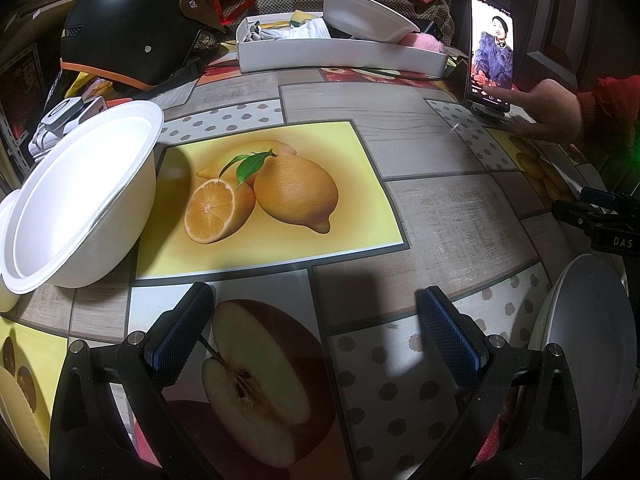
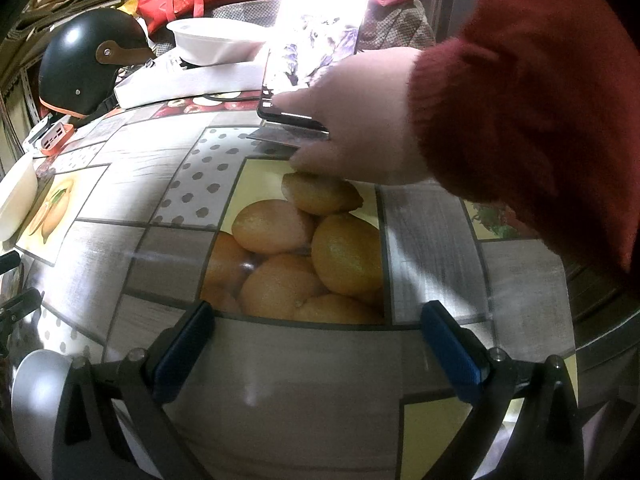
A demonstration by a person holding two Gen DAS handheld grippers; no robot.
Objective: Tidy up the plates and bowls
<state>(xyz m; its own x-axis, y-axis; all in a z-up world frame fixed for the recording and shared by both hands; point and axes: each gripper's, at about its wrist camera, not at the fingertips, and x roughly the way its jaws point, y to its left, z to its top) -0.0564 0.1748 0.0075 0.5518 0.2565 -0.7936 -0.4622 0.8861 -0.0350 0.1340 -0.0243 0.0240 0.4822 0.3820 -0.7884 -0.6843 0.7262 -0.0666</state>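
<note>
Hovering left claw (image 1: 316, 332) spread wide, bowl (image 1: 80, 196) at table edge (image 1: 24, 320)

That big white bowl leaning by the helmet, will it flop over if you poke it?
The white bowl probably tips easily: it already leans on its side. Its thin walls look light, likely slightly bendy. It might slide on the glossy tablecloth.

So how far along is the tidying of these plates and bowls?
Barely begun. Neither the left gripper nor the right gripper holds anything; both jaws stand open. A bare hand is touching the phone. Left to gather: the tilted white bowl, a second bowl on the white box, and the grey plate.
</note>
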